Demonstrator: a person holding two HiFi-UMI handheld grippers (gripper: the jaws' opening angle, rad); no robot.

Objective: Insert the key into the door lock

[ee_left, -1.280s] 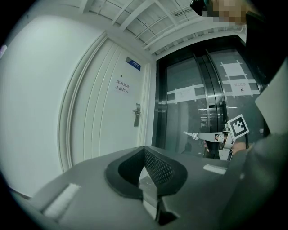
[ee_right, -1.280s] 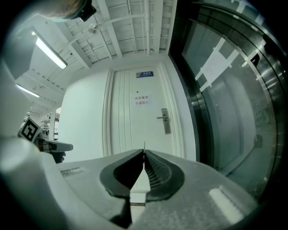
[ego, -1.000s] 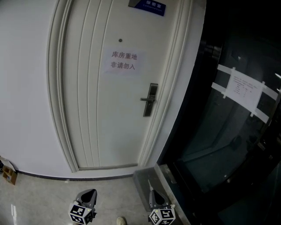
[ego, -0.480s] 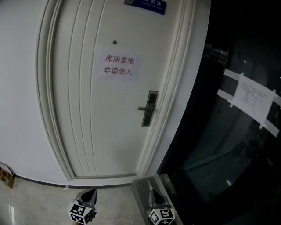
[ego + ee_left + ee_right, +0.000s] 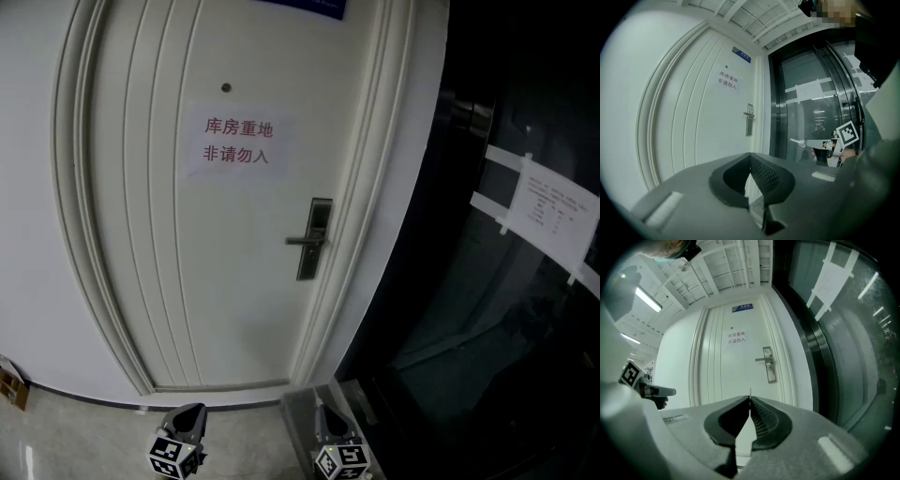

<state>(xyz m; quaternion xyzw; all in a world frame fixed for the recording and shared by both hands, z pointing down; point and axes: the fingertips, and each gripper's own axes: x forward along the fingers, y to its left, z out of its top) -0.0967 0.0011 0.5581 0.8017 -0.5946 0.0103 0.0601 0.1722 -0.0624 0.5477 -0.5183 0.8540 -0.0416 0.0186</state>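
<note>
White door (image 5: 187, 281) ahead; right gripper (image 5: 750, 399) clamps the key (image 5: 798, 140) level, aimed for the door lock (image 5: 318, 241), well short; left gripper (image 5: 750, 157) closed, empty

- Your head camera looks forward and steeply down at the white door (image 5: 225, 234) from well back. The left gripper (image 5: 190, 417) and right gripper (image 5: 328, 422) just poke in at its bottom edge.
- Your left gripper view looks level along its own jaws, with the door to the left and the glass wall (image 5: 815, 93) to the right. The right gripper and its key (image 5: 799, 141) show at the right edge.
- Your right gripper view faces the door more squarely, with the left gripper at its left edge.
- All three views share the door, its handle (image 5: 307, 241) and the paper notice (image 5: 236, 141).
</note>
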